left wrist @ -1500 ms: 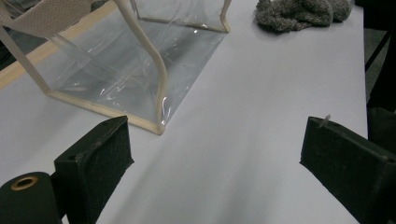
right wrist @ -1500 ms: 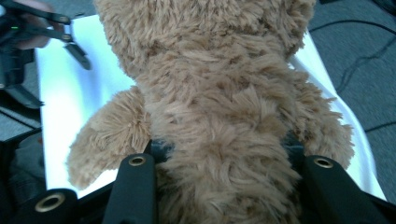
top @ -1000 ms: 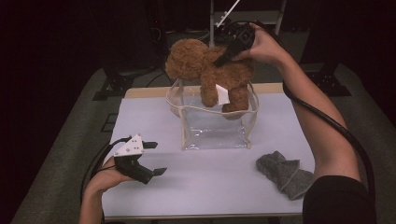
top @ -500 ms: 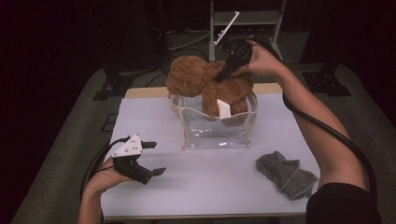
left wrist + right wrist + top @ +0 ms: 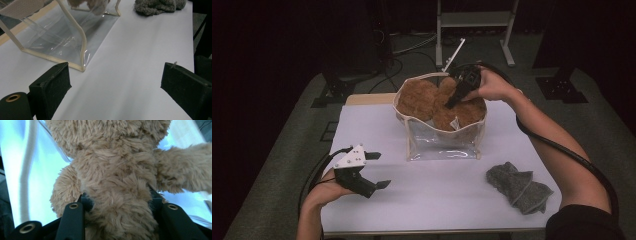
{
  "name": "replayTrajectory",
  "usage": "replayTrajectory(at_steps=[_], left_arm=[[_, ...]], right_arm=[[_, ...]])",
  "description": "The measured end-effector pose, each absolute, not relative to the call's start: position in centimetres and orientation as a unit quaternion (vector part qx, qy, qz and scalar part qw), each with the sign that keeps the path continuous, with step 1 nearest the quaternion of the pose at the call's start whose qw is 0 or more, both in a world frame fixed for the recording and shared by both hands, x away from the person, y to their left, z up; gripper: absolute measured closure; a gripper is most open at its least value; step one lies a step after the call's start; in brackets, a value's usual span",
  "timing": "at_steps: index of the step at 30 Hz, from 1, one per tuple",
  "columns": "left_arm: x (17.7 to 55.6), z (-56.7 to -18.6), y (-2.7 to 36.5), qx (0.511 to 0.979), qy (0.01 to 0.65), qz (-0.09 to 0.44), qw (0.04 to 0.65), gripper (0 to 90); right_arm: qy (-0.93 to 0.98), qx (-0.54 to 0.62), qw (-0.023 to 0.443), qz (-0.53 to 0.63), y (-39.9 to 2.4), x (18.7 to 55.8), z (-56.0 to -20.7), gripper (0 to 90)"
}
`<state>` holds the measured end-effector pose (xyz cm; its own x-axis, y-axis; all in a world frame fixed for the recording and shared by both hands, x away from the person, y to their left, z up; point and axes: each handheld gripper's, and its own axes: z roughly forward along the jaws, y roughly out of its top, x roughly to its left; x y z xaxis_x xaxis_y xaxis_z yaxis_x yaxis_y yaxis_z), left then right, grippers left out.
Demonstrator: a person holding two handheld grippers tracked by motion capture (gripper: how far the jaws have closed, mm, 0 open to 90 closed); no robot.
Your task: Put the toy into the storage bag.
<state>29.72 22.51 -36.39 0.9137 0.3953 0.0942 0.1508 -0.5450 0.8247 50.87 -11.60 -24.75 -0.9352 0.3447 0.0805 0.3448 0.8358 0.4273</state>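
Note:
A brown teddy bear (image 5: 434, 102) sits low in the clear plastic bag (image 5: 442, 142) at the back middle of the white table (image 5: 377, 125). Reaching in from the right over the bag's rim, my right gripper (image 5: 452, 102) is shut on the bear. In the right gripper view the bear's furry body (image 5: 117, 182) is pinched between both jaws. At the table's near left, my left gripper (image 5: 382, 170) rests open with nothing between its pads. In the left gripper view its jaws stand wide apart, facing a corner of the bag (image 5: 57, 37).
A crumpled grey cloth (image 5: 518, 186) lies near the table's front right, also at the top of the left gripper view (image 5: 160, 5). Behind the table stand a metal rack (image 5: 474, 20) and dark stand bases (image 5: 334, 92) on the floor.
My right gripper has come down with the bear, which hung above the bag and now sits down inside it. The left gripper has stayed in place.

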Motion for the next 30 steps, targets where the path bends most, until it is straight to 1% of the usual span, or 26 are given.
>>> replayTrajectory(at_steps=[7,8,11,13,15,18,20,21,23,25,27,30], left_arm=[[29.7,-36.5,22.7,0.869,0.159,0.135,0.449,7.9],[29.7,-36.5,22.7,0.869,0.159,0.134,0.449,7.9],[29.7,-36.5,22.7,0.868,0.160,0.134,0.450,7.9],[29.7,-36.5,22.7,0.867,0.162,0.135,0.451,7.9],[29.7,-36.4,22.8,0.868,0.161,0.137,0.450,7.9],[29.7,-36.4,22.8,0.867,0.163,0.137,0.451,7.9],[29.7,-36.4,22.8,0.867,0.163,0.137,0.451,7.9],[29.7,-36.4,22.7,0.867,0.163,0.137,0.451,7.9],[29.7,-36.4,22.7,0.868,0.160,0.136,0.450,7.9],[29.7,-36.4,22.7,0.869,0.159,0.136,0.449,7.9],[29.7,-36.3,22.7,0.868,0.160,0.136,0.450,7.9],[29.7,-36.3,22.7,0.867,0.160,0.136,0.451,7.9]], right_arm=[[-0.962,-0.191,0.013,-0.196,-11.1,51.1,-26.9,54.1],[-0.963,-0.190,0.012,-0.191,-10.9,51.1,-27.1,52.4],[-0.965,-0.185,0.001,-0.184,-10.7,51.0,-27.4,41.7],[-0.966,-0.181,-0.009,-0.186,-10.7,50.9,-27.4,36.3],[-0.965,-0.181,-0.014,-0.192,-10.8,50.8,-27.2,33.2],[-0.963,-0.178,-0.025,-0.202,-10.8,50.8,-26.7,31.5],[-0.960,-0.178,-0.030,-0.213,-10.8,50.8,-26.2,33.7],[-0.959,-0.177,-0.034,-0.220,-10.7,50.8,-25.9,36.2],[-0.957,-0.172,-0.037,-0.230,-10.5,50.7,-25.7,48.1],[-0.959,-0.169,-0.045,-0.224,-10.1,50.6,-26.0,52.8],[-0.960,-0.175,-0.036,-0.215,-9.8,50.6,-26.4,59.3],[-0.962,-0.180,-0.031,-0.202,-9.6,50.9,-27.0,65.2]])
